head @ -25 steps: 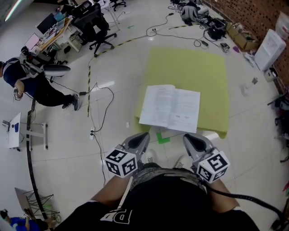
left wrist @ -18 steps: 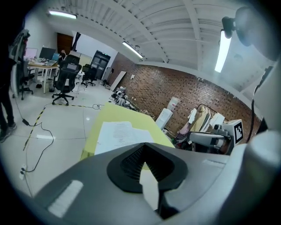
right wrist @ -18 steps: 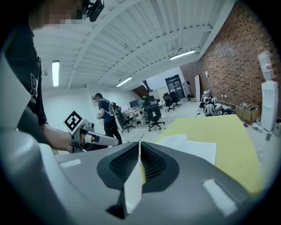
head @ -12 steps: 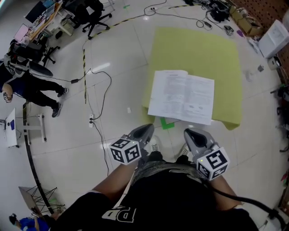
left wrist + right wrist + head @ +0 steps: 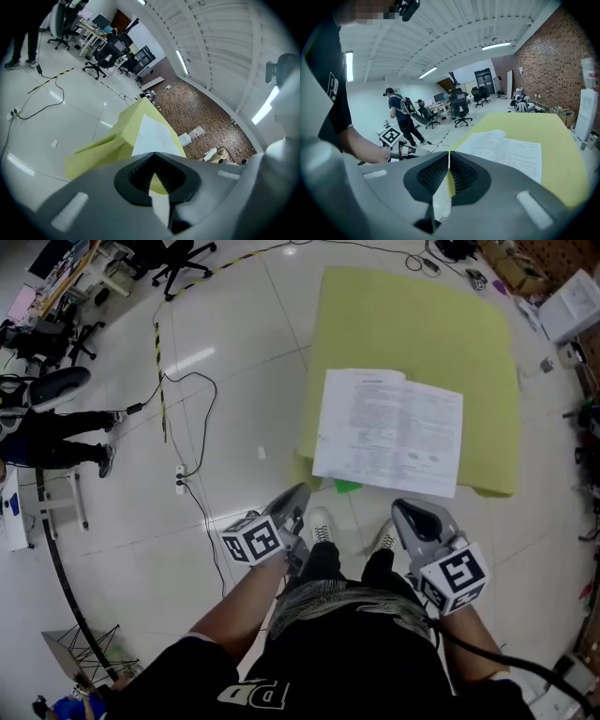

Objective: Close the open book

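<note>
The open book (image 5: 389,432) lies flat with white printed pages up, on the near part of a low yellow-green table (image 5: 412,315). Both grippers are held close to my body, short of the table's near edge and touching nothing. My left gripper (image 5: 298,491) points at the table's near left corner with its jaws together and empty. My right gripper (image 5: 403,509) is also shut and empty, below the book's right page. The left gripper view has the book (image 5: 154,138) on the table (image 5: 124,126) ahead of it. The right gripper view shows the book (image 5: 506,152) just past its jaws.
Cables (image 5: 192,418) and a power strip (image 5: 180,479) lie on the white tiled floor to the left. A person (image 5: 47,423) stands at far left near office chairs (image 5: 178,254). Green tape (image 5: 347,486) marks the floor by the table. A white box (image 5: 577,301) stands at upper right.
My view has moved forward, so the book and table are nearer and larger. Both grippers stay shut and low by my body; the left one has turned slightly.
</note>
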### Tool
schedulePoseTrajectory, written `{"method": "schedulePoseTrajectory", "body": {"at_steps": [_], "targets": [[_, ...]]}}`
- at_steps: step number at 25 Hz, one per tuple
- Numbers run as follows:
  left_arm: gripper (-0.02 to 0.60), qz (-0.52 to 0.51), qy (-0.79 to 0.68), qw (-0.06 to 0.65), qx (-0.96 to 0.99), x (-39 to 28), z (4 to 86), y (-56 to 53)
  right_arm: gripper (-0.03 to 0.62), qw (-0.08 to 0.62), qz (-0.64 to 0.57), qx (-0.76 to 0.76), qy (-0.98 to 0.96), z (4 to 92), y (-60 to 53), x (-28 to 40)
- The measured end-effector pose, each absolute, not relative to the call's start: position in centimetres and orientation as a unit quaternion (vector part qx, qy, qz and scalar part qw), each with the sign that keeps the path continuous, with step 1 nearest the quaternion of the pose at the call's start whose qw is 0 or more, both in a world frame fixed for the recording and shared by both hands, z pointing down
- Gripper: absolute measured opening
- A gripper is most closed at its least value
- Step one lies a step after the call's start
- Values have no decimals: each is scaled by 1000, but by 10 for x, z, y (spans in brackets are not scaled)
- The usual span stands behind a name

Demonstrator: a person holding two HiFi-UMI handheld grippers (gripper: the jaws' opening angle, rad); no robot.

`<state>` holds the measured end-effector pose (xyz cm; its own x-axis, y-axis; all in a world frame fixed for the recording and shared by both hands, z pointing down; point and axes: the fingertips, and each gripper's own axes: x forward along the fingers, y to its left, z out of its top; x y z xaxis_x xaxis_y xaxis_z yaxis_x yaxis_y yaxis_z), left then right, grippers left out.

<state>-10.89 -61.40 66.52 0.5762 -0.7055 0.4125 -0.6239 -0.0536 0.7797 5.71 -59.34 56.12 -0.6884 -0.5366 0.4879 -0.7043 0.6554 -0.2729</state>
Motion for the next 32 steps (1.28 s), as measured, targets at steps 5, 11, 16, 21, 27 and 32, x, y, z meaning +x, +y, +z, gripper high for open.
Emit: {"method": "schedulePoseTrajectory", "body": {"at_steps": [5,11,16,21,27,32], "targets": [[9,-21,-460,522,718,-114,693,-626,18,198,240,348,-884,573,-596,51],[9,-25,-436,537,722,-115,713,-640,18,197,248,351,-881,578,-598,42],[81,-28,-414,570,710,-108,730,-640,18,193,244,354,-882,580,-600,37],[81,-56,-394,600,695,-101,733,-642,18,204,256,357,-875,583,-594,39],[81,-107,-358,634,677,-89,728,-641,18,199,253,365,-874,582,-596,44],[28,-116,-368,626,678,-90,724,-641,18,201,261,366,-870,583,-592,51]]}}
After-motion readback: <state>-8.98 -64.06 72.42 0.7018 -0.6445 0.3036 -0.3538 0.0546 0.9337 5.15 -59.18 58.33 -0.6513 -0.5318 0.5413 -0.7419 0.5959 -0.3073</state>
